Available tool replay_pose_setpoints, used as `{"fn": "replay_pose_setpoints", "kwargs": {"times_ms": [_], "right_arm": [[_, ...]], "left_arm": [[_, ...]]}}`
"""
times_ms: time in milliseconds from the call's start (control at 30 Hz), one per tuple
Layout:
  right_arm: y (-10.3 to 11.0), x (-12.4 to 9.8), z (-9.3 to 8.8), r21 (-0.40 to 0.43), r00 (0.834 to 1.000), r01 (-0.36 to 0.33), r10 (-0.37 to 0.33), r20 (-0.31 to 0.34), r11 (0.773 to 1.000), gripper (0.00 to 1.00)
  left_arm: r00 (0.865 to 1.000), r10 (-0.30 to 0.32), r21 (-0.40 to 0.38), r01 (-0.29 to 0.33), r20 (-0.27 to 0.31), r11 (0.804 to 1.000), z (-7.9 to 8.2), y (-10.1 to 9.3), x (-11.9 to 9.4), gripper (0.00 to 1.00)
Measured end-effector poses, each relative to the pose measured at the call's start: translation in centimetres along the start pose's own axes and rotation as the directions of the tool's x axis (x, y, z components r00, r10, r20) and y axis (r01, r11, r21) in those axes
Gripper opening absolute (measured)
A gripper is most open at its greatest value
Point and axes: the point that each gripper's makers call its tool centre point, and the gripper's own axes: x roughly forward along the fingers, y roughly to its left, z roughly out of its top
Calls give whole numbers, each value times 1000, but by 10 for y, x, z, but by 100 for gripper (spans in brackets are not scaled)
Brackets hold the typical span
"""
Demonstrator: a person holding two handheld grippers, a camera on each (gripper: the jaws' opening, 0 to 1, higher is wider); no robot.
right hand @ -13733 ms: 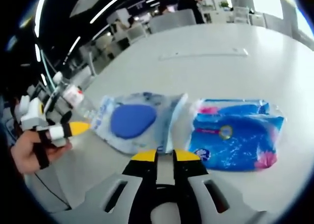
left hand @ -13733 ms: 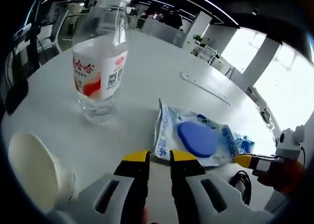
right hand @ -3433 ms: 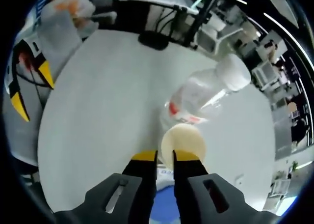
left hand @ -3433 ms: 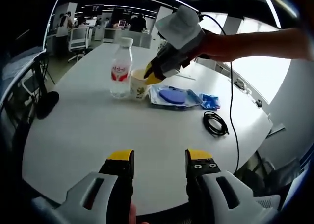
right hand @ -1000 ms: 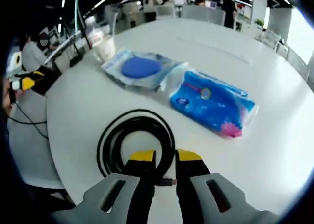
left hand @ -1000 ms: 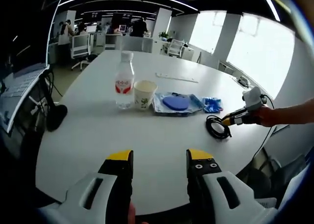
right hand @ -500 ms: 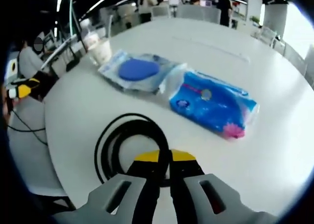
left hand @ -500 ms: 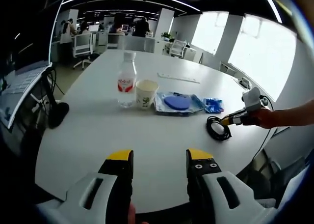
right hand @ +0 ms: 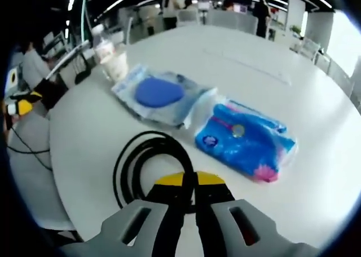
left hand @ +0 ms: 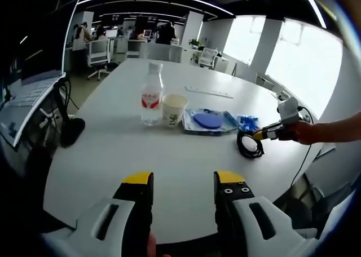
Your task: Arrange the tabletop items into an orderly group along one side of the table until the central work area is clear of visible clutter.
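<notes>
A row stands on the round white table [left hand: 113, 155]: a clear water bottle [left hand: 151, 99], a paper cup [left hand: 175, 109], a clear pack with a blue sponge [left hand: 207, 120] and a blue tissue pack [left hand: 247, 123]. The black cable coil [left hand: 250, 143] lies at the row's right end. My right gripper [left hand: 258, 136], held by a hand, is at the coil. In the right gripper view, the right gripper [right hand: 189, 181] is shut on the cable coil [right hand: 144, 161], beside the tissue pack [right hand: 245, 140] and sponge pack [right hand: 161, 96]. My left gripper [left hand: 181, 184] stands open over the near table edge, holding nothing.
A long flat white strip [left hand: 208, 92] lies on the far half of the table. Office chairs [left hand: 98, 51] and desks stand beyond it, and a monitor [left hand: 34, 71] is at the left. The left gripper [right hand: 20, 107] shows past the table's edge.
My right gripper has shut on the near loop of the black cable. The left gripper stays open; its view has only drifted slightly.
</notes>
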Motion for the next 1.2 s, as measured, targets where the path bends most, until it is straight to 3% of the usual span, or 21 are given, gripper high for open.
{"fn": "replay_pose_setpoints", "kwargs": {"times_ms": [400, 667, 1200], "right_arm": [[-3, 4, -7, -16, 999, -5, 4, -52, 1000, 4], [-8, -6, 4, -30, 1000, -7, 7, -10, 1000, 5], [-32, -38, -6, -25, 1000, 26, -26, 10, 999, 8]], "left_arm": [[1000, 17, -16, -17, 19, 1000, 7, 3, -1, 41], [1000, 7, -3, -7, 17, 1000, 12, -1, 8, 42], [999, -36, 30, 35, 24, 999, 28, -10, 23, 42]]}}
